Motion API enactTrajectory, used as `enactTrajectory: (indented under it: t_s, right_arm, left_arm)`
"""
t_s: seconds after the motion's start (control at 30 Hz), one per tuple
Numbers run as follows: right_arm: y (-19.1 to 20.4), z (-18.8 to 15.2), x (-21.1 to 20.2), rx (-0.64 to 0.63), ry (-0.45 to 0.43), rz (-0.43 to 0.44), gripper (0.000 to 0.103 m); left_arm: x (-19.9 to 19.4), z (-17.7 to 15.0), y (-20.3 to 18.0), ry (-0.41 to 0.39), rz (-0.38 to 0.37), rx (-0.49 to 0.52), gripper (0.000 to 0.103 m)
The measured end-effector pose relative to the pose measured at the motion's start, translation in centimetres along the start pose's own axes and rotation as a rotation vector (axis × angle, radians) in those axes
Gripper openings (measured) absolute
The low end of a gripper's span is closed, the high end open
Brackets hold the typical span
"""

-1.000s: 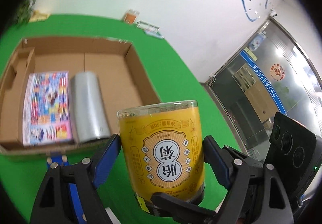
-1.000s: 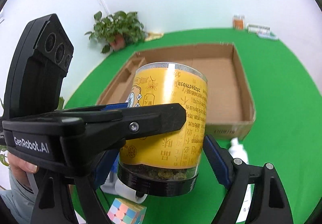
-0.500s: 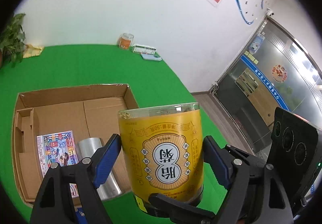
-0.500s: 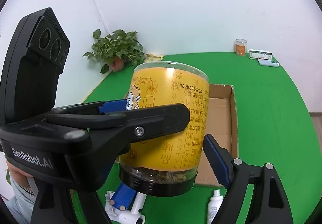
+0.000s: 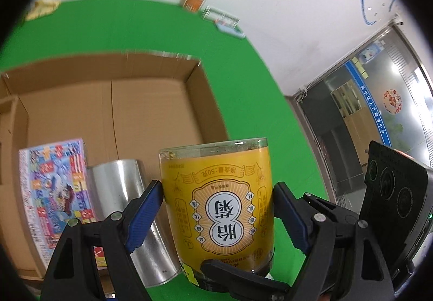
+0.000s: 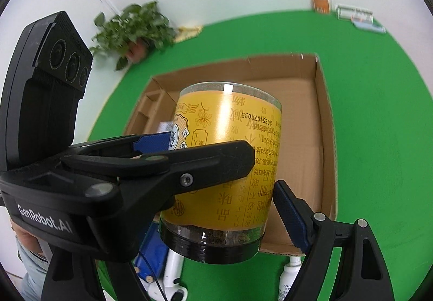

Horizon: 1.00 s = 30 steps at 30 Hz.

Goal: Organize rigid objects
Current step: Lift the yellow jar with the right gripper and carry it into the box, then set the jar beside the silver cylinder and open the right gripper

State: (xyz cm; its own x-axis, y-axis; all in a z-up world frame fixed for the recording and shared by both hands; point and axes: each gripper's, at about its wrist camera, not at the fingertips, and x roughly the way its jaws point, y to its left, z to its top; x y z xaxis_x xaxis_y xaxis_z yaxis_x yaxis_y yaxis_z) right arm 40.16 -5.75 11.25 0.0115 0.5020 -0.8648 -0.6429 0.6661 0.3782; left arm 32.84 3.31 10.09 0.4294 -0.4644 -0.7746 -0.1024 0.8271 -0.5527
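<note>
Claws left point(image 5: 217, 209) and right point(image 6: 230, 192) both seemingly clamp yellow jar point(image 5: 219, 203), spread wide.

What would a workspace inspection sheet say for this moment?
Surface: green table cover, no spills seen.
Job's things: yellow-labelled clear jar with black lid, held lid-down over the near edge of the open brown cardboard box. The box holds a colourful printed flat box beside a silver metal cylinder lying on its side.
Clutter: white spray bottle and blue item in front of the box; orange-labelled container at the far edge.
Grippers: left gripper and right gripper both shut on the jar.
Cables: thin dark line over the blue item; cannot tell what it is.
Surroundings: potted green plant, glass door.
</note>
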Motion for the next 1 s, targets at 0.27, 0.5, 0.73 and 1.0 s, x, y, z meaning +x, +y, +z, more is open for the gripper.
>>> enactTrajectory:
  t_s: [0.27,0.5,0.73,1.0]
  right_arm:
    - [-3.3,-1.8,4.5,0.033,0.103,0.018,0.081]
    - [-4.8,-2.3,6.0,0.041,0.143,0.032,0.081]
    - [-4.9,-3.1,7.2,0.061,0.188,0.018,0.080]
    - [-5.3,-3.2,7.9,0.105,0.219,0.006,0.081]
  left_arm:
    - [4.2,-1.3,1.6,0.096,0.027,-0.046,0.083]
    - [5.6,-1.9,1.7,0.136,0.046,-0.072,0.083]
    - [4.4,-1.2,1.8,0.059,0.127,-0.097,0.082]
    - [3.0,-1.6,2.0,0.030,0.143,-0.088,0.080]
